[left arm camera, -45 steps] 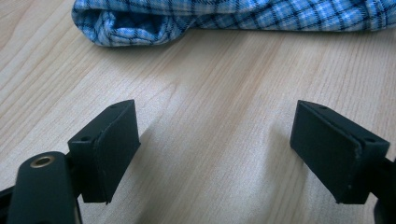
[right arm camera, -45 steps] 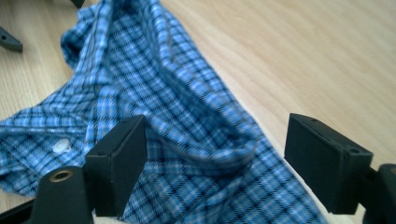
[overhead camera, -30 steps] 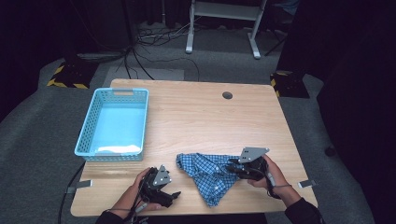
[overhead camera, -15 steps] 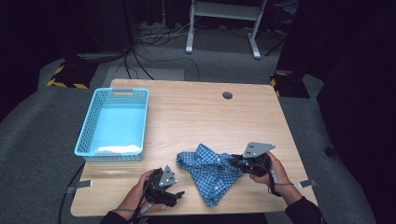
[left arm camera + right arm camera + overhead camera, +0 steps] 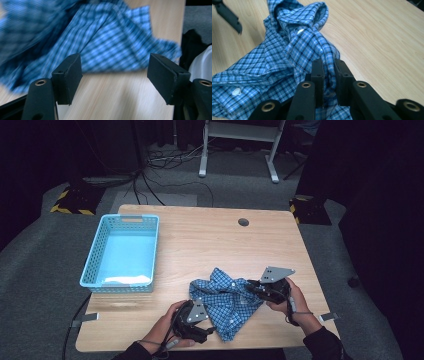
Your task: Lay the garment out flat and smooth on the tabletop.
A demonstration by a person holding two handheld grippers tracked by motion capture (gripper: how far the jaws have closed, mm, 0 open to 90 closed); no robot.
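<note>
A crumpled blue checked shirt (image 5: 225, 297) lies near the table's front edge. My right gripper (image 5: 251, 286) is shut on a bunched fold at the shirt's right side; in the right gripper view the cloth (image 5: 312, 47) is pinched between the two black jaws of that gripper (image 5: 328, 72). My left gripper (image 5: 209, 330) sits at the shirt's lower left corner. In the left gripper view the left gripper (image 5: 114, 72) stands open over bare wood, and the shirt's hem (image 5: 117, 47) lies just beyond the jaws.
A light blue plastic basket (image 5: 95, 254) stands at the table's left side. A round cable hole (image 5: 243, 222) is in the tabletop near the far edge. The table's front edge runs close to both hands. Cables and a desk frame lie on the floor beyond.
My right gripper has lifted and drawn the shirt's right side up and back a little, bunching the cloth. The left gripper has slid right, up to the shirt's lower corner.
</note>
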